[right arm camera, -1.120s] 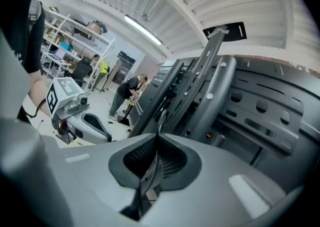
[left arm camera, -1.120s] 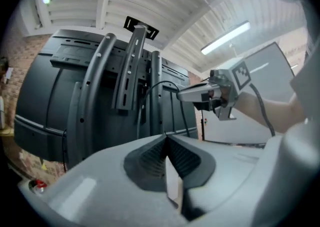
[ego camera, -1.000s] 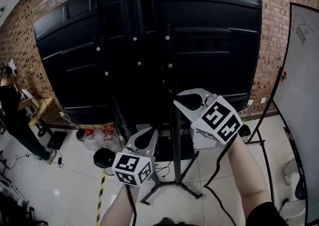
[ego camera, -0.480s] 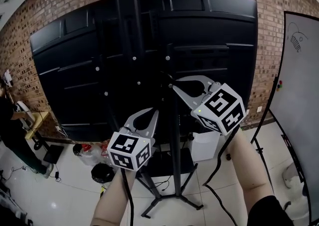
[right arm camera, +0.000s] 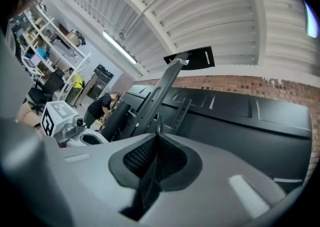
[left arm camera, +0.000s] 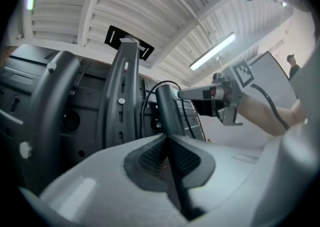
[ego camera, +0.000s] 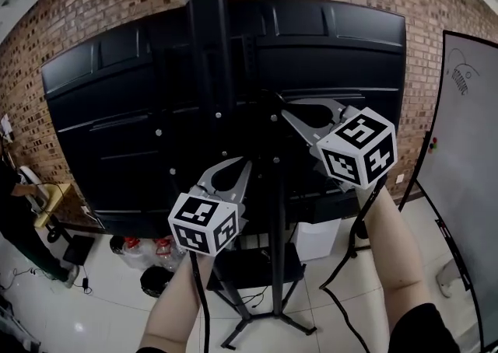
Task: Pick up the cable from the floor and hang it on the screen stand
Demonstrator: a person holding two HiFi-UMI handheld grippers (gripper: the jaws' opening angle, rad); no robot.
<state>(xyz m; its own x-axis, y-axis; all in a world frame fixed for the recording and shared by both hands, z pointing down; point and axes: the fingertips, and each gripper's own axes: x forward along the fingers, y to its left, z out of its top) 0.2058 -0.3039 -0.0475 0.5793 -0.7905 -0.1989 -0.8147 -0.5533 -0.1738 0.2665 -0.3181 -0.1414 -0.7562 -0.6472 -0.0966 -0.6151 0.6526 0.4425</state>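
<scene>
"What's under you?"

"A pale, glossy tile floor (ego camera: 101,305). The screen stand's legs (ego camera: 296,324) splay on it straight ahead of you, with a white box (ego camera: 315,239) just to their right."

"And to your left?"

"Red-capped jars (ego camera: 128,246), a dark bin (ego camera: 152,281) near them, and a person (ego camera: 23,227) standing."

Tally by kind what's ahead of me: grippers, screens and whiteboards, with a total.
Grippers: 2 (left gripper, right gripper)
Screen: 1
Whiteboard: 1
Total: 4
</scene>
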